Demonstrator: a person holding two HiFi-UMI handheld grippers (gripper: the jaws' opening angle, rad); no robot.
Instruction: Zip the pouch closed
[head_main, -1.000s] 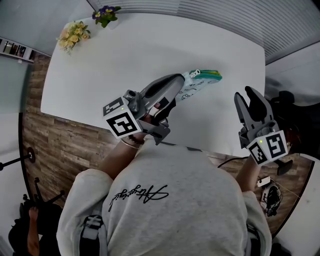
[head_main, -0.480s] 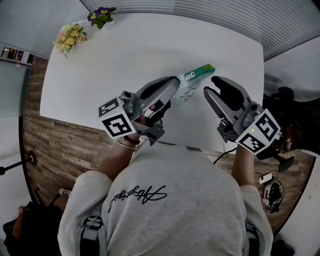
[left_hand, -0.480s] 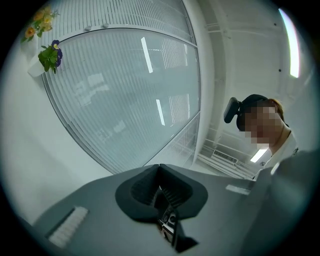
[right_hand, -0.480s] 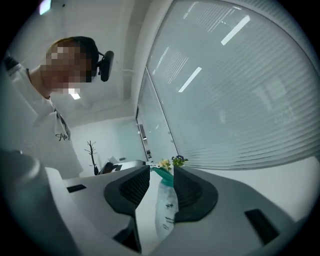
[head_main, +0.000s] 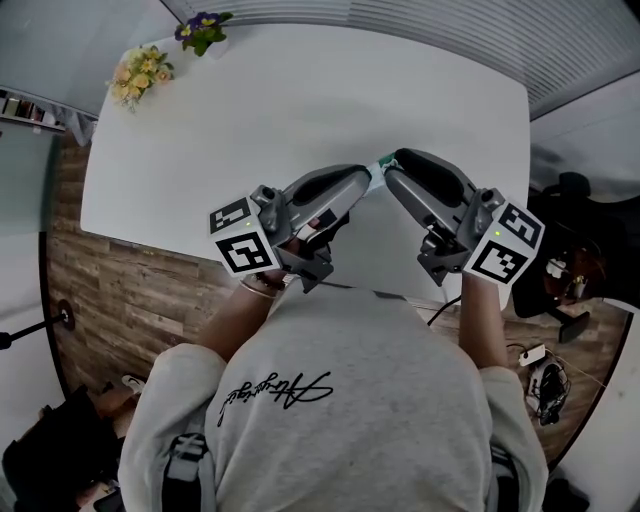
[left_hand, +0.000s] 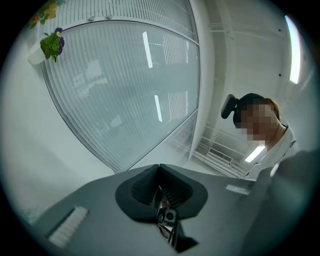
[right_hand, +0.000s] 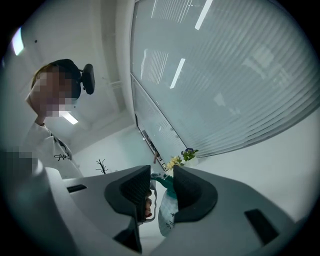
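The pouch (right_hand: 167, 212), white with a teal top edge, hangs upright between the pads of my right gripper (right_hand: 162, 187). A metal ring (right_hand: 148, 200) dangles beside it. The right jaws stand apart and have just been closing, and a gap shows on the ring's side. In the head view the two grippers meet tip to tip over the white table (head_main: 300, 90). Only a sliver of the pouch (head_main: 378, 166) shows there. My left gripper (head_main: 362, 180) is shut on the pouch's other end. A bit of metal hardware (left_hand: 168, 220) shows under its closed pads (left_hand: 150, 182).
A yellow bouquet (head_main: 140, 72) and a purple potted flower (head_main: 203, 27) stand at the table's far left corner. The table's near edge runs just in front of the person's body, above a wooden floor (head_main: 120, 290). A ribbed glass wall fills both gripper views.
The right gripper has swung in from the table's right side to the pouch's free end and rolled over. The pouch, earlier in plain sight, is now hidden between the grippers. The left gripper has barely moved.
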